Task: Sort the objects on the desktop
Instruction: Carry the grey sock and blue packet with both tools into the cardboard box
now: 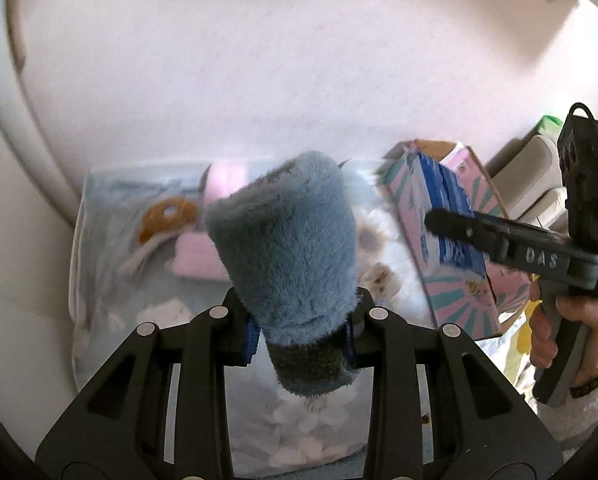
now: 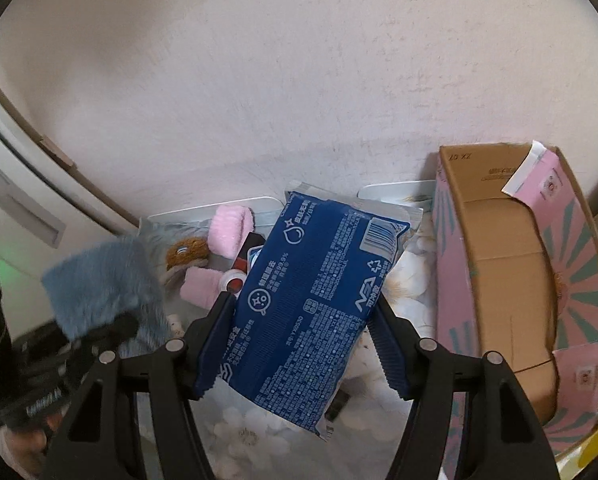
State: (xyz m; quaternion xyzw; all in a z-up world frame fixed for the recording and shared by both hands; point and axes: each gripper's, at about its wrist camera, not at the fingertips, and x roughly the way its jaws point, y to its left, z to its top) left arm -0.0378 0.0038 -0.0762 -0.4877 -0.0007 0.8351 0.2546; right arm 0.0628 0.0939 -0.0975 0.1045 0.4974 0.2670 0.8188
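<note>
Two loads are airborne at once, and that is your risk: your left gripper (image 1: pixel 299 320) is clamped on only the low end of the fluffy blue-grey plush sleeve (image 1: pixel 285 232), so its heavy top could swing or slip out, while your right gripper (image 2: pixel 305 334) squeezes the slick dark-blue wet-wipe pack (image 2: pixel 311 304) at a tilt, and it may slide free before it reaches the open pink-and-teal cardboard box (image 2: pixel 499 280) to its right. Count one sleeve, one pack, one box, two pink fuzzy pieces (image 2: pixel 231 230) and one brown ring toy (image 1: pixel 167 218) on the far floral cloth (image 1: pixel 107 288)
</note>
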